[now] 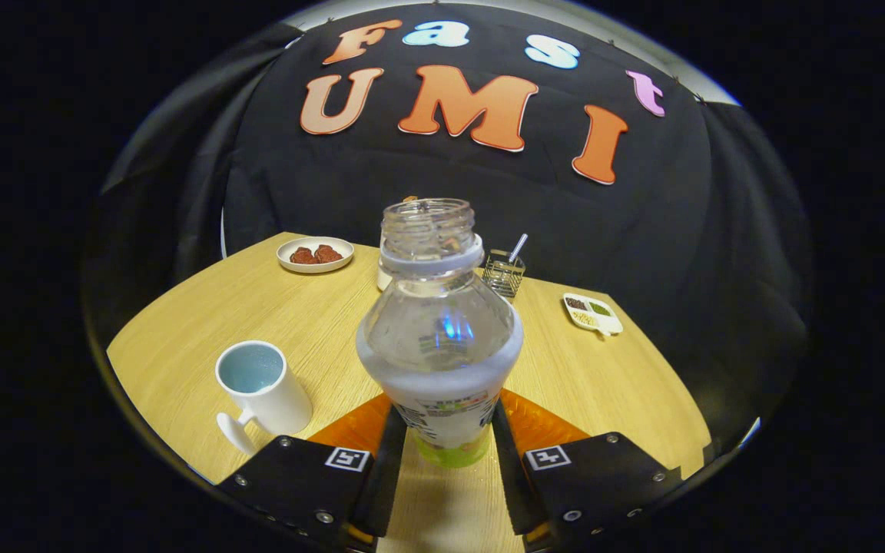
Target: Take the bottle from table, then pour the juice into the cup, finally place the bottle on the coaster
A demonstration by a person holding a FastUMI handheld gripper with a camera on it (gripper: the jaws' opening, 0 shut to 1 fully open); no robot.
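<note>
Holding bottle (440, 338) upright, centre of frame, my gripper (442, 438) clamped on its lower body, both fingers pressing label band. Cap off, neck open, so I keep it vertical; milky juice sits near shoulder level. Cup (262, 388) lower left on table (604, 376), mouth up, handle toward me, near enough to tilt toward. Coaster: cannot tell where. Plate (315, 254) upper left, divided dish (593, 313) right, well apart.

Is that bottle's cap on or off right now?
Off. The bottle, held upright between the gripper fingers, shows a bare threaded neck, open at the top.
</note>
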